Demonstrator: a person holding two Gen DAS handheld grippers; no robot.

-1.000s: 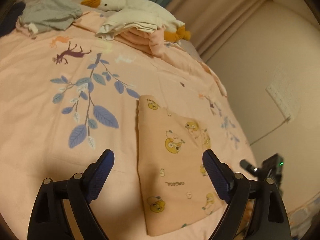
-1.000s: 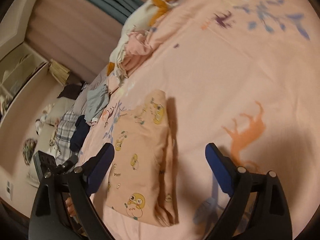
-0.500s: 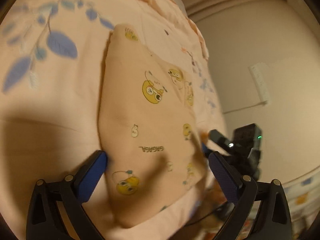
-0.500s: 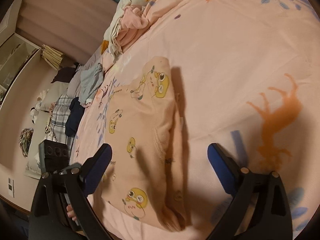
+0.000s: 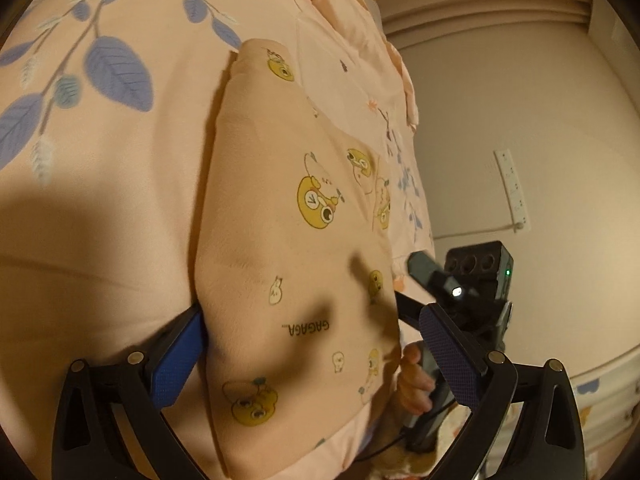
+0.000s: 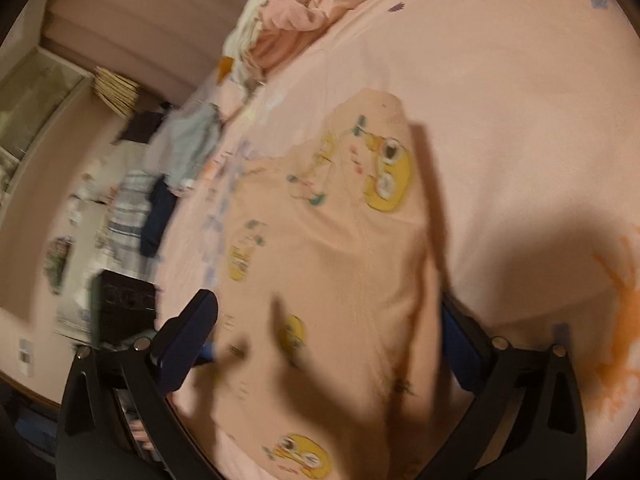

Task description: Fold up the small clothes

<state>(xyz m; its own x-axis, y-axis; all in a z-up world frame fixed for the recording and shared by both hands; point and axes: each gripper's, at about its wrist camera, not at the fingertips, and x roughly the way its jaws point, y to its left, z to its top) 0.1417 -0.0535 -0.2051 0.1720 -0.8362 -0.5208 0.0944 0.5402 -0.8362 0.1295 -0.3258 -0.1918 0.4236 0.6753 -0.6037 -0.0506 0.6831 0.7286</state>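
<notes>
A folded peach garment (image 5: 288,248) printed with yellow cartoon animals lies on the pink bedsheet (image 5: 100,200) near the bed's edge. My left gripper (image 5: 312,320) is open and low over the garment's near end, its width between the two fingers; the left blue pad (image 5: 180,352) sits at the garment's left edge, partly hidden by it. In the blurred right wrist view, my right gripper (image 6: 326,308) straddles the same garment (image 6: 340,240) from the other side, jaws still opening, pads apart from the cloth. The right gripper's body (image 5: 476,280) and a hand (image 5: 414,380) show beyond the bed edge.
A pile of pink and white clothes (image 6: 280,28) with a plush duck lies at the bed's far end. Grey-blue (image 6: 192,148), dark and checked clothes hang near the bed's side. A wall with a power strip (image 5: 514,192) stands close beside the bed.
Both grippers have dropped and closed in on the folded garment, which now fills the space between their fingers. Both jaws have spread wider. The left view has tilted downward.
</notes>
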